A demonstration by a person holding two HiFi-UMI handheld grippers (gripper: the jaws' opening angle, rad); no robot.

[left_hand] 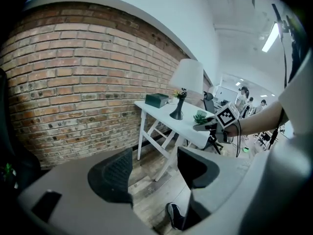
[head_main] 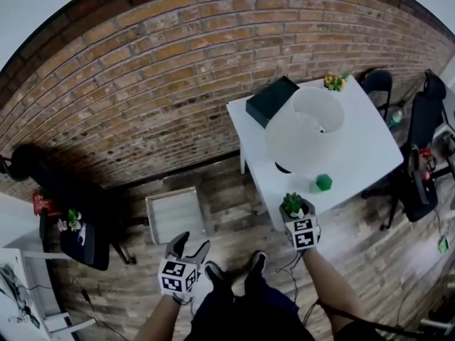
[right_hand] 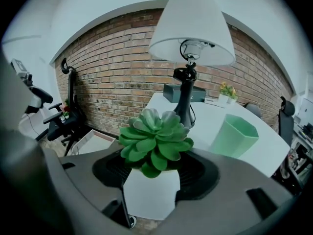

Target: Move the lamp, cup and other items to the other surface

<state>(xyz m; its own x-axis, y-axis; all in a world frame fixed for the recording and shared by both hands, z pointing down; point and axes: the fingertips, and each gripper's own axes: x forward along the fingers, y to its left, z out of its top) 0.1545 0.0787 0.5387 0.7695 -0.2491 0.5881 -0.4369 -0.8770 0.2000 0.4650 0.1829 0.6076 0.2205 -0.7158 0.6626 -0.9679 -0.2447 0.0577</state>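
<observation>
My right gripper [right_hand: 151,173] is shut on a white pot [right_hand: 149,196] holding a green succulent [right_hand: 155,138], at the near edge of the white table [head_main: 362,144]. From the head view the succulent [head_main: 293,204] shows just ahead of the right gripper [head_main: 295,212]. On the table stand a lamp with a white shade [head_main: 307,128] [right_hand: 191,31], a green cup [head_main: 323,183] [right_hand: 234,136], a dark green box [head_main: 271,99] and a small pot of yellow flowers [head_main: 334,82]. My left gripper [head_main: 190,244] [left_hand: 154,173] hangs open over the wooden floor with nothing between its fingers.
A white tray [head_main: 175,215] lies on the floor left of the table, against the brick wall [head_main: 142,84]. Black chairs [head_main: 419,141] crowd the table's right side. At the far left, a dark chair [head_main: 82,236] carries small items. The person's shoes [head_main: 234,270] are below.
</observation>
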